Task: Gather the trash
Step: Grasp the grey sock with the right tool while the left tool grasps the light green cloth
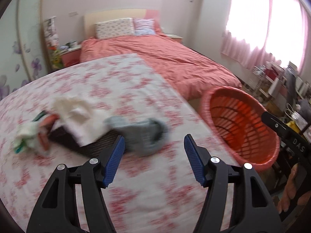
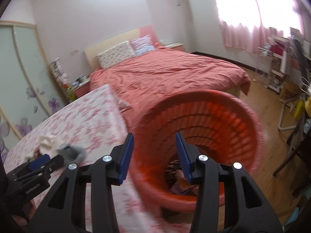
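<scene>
A blurred pile of trash lies on the floral tablecloth [image 1: 116,81]: crumpled white paper [image 1: 77,112], a grey crumpled piece [image 1: 143,134], a green-and-white wrapper [image 1: 25,137] and a dark woven mat [image 1: 73,141] under them. My left gripper [image 1: 154,137] is open just right of the grey piece, and nothing sits between its pads. A red slatted basket [image 1: 243,124] stands off the table's right edge. My right gripper [image 2: 154,135] hangs open over the basket [image 2: 223,128], with some trash [image 2: 175,172] lying at the bottom. The left gripper [image 2: 48,161] also shows beside the pile.
A bed with a salmon cover [image 1: 175,62] fills the room behind the table. Cluttered shelves and a rack [image 2: 276,71] line the right wall under pink curtains. Wooden floor [image 2: 258,101] lies right of the basket. A hand [image 1: 295,190] holds the right tool at the frame edge.
</scene>
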Demonstrator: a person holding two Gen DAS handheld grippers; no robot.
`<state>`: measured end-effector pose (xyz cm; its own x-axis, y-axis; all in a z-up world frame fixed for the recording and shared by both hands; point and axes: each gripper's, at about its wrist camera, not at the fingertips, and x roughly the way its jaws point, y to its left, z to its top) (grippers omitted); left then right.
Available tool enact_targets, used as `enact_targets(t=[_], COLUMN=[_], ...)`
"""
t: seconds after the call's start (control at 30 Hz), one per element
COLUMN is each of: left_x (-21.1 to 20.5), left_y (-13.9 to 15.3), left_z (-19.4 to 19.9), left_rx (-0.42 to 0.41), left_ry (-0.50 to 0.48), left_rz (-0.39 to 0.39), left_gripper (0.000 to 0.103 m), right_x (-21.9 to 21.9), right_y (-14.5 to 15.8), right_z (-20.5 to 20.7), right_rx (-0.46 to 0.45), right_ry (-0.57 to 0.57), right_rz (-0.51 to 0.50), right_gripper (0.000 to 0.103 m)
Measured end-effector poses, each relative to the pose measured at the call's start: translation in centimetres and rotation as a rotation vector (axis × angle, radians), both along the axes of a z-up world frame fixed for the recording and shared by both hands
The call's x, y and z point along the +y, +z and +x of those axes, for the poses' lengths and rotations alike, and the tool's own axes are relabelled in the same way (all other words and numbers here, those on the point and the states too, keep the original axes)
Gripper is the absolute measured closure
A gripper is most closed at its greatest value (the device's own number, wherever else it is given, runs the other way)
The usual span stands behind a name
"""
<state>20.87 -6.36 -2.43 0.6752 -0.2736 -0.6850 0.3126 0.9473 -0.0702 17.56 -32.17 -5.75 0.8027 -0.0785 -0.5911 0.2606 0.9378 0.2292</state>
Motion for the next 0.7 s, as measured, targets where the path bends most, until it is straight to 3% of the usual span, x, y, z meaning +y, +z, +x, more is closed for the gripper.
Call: enact_targets(t=[0.4, 0.5, 0.57, 0.7], left_x=[12.5, 15.5, 16.9, 19.2], left_y=[0.5, 0.4, 0.3, 0.1], left_z=[0.0, -0.1, -0.1, -0.1], left_rx=[-0.026, -0.028, -0.025, -0.017], left_ry=[0.242, 0.295, 0.321, 0.362], left_rz=[-0.018, -0.027, -0.034, -0.051], left_gripper=[0.037, 0.037, 0.037, 0.037], right_x=[11.3, 13.5, 15.0, 16.9], right_y=[0.6, 0.2, -0.2, -1.3], right_z=[3.8, 4.8, 5.6, 6.9], right_rx=[0.025, 0.047, 0.072, 0.109], right_ry=[0.199, 0.231, 0.256, 0.268], right_rz=[-0.027, -0.042, -0.053, -0.073], right_gripper=[0.055, 0.057, 0.064, 0.065])
